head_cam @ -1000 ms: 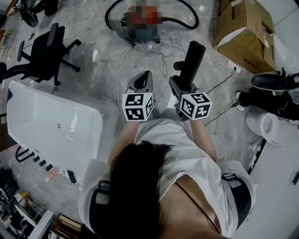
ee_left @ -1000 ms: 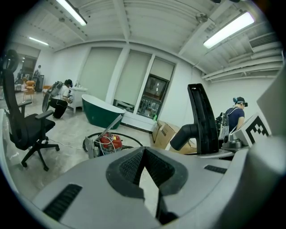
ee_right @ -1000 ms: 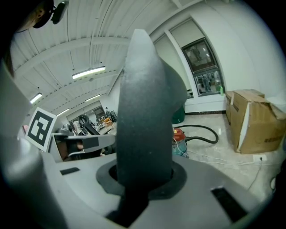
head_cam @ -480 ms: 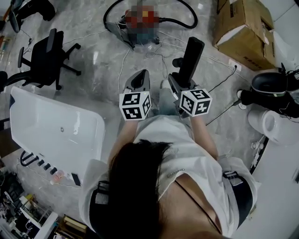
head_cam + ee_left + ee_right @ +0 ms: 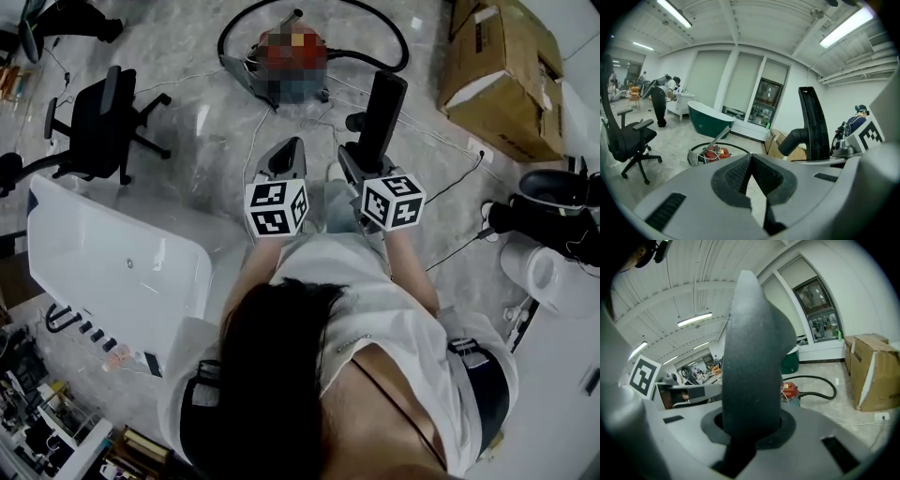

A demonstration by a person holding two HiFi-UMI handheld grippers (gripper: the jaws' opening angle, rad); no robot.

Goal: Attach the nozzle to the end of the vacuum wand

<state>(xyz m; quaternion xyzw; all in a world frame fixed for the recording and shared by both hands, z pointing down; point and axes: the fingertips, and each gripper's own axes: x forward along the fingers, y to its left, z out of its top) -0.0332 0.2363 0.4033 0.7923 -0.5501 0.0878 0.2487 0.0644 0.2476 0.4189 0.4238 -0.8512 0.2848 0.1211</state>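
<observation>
My right gripper (image 5: 362, 161) is shut on a black nozzle (image 5: 382, 111) that sticks up and forward from its jaws; the nozzle (image 5: 753, 357) fills the right gripper view. Beside it my left gripper (image 5: 285, 156) is shut with nothing in it, its pads (image 5: 740, 173) meeting at the tips. In the left gripper view the nozzle (image 5: 813, 123) stands at the right. On the floor ahead lies the red vacuum (image 5: 292, 58) with its black hose (image 5: 380, 21) looped round it. Its metal wand (image 5: 713, 138) slants up from the vacuum (image 5: 714, 153).
A black office chair (image 5: 105, 114) stands at the left, and a white bathtub (image 5: 112, 267) lies below it. A cardboard box (image 5: 506, 70) sits at the right. Thin cables (image 5: 441, 127) run over the floor. A green tub (image 5: 708, 120) and a person (image 5: 661, 101) are far off.
Both grippers and the head view have moved forward together; the vacuum now lies nearer in the picture. The nozzle stays held in the right gripper.
</observation>
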